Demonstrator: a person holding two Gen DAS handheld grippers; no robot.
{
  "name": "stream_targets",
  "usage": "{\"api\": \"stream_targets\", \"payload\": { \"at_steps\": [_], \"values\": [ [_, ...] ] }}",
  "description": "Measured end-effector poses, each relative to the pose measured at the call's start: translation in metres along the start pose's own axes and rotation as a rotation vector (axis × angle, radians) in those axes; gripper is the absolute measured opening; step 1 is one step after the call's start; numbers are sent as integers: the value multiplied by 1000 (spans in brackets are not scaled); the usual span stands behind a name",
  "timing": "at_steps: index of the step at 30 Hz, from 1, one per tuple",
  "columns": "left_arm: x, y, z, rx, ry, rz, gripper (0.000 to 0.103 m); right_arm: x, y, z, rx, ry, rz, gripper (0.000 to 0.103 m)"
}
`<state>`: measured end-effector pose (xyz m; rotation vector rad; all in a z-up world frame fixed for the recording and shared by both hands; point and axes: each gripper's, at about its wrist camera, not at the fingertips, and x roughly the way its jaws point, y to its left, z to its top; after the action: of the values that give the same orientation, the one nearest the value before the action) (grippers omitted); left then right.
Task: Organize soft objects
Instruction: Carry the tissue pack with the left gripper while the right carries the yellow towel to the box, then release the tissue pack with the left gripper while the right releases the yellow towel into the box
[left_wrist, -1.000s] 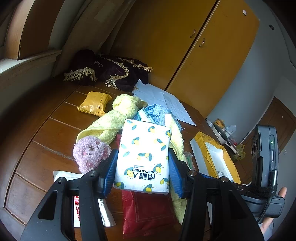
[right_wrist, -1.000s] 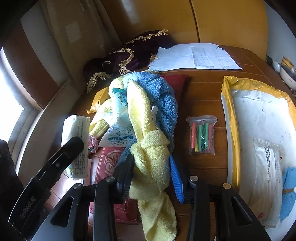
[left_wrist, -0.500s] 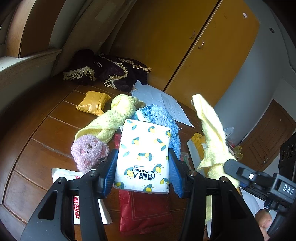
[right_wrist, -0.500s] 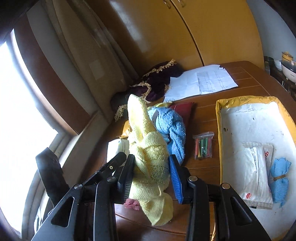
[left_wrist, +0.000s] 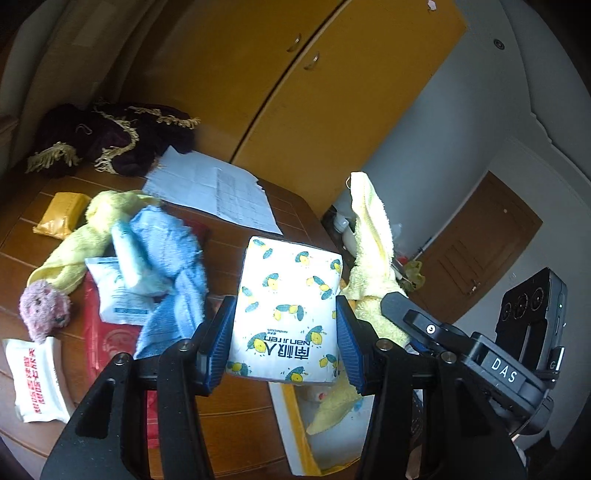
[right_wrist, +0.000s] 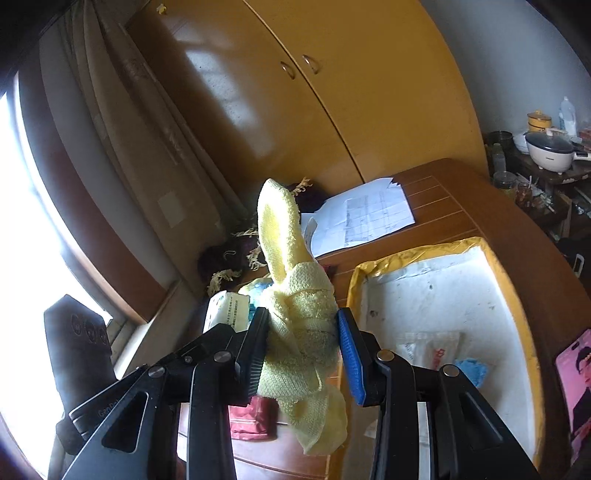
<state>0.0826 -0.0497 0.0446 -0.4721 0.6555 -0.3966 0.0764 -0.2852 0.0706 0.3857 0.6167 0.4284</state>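
Both hands are carrying loads toward the foam box (right_wrist: 506, 280) on the tabletop (left_wrist: 236, 258). The left hand-held gripper (left_wrist: 284, 341) is clamped on a tissue pack (left_wrist: 288, 310) printed with lemons, held in the air above the near edge of the box. The right hand-held gripper (right_wrist: 301, 349) grasps a knotted yellow towel (right_wrist: 299, 314), its loose end standing up, just left of the box. A blue towel (left_wrist: 173, 258), a second yellow towel (left_wrist: 85, 236) and a pink plush toy (left_wrist: 44, 310) lie in a heap on the tabletop. Next, each load likely needs lowering into the box before the jaws let go, without snagging the towel's hanging tail on the rim.
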Motion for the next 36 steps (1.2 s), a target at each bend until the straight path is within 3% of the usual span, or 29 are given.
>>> {"api": "stream_targets", "payload": {
  "at_steps": [7, 12, 19, 25, 30, 36],
  "values": [
    [54, -19, 18, 20, 87, 22, 50, 12, -35, 20, -2, 26, -117, 38],
    [92, -21, 25, -8, 202, 15, 50, 12, -65, 30, 25, 34, -127, 38],
    [128, -25, 31, -11, 249, 43, 50, 27, -91, 31, 48, 90, -220, 38],
    [151, -35, 16, 3, 303, 58, 50, 30, -96, 28, 37, 95, -312, 38],
    [171, -36, 6, 8, 345, 88, 50, 58, -102, 20, 9, 191, -389, 39],
    [175, -36, 2, 25, 349, 115, 50, 81, -113, 10, 28, 257, -401, 39]
  ]
}}
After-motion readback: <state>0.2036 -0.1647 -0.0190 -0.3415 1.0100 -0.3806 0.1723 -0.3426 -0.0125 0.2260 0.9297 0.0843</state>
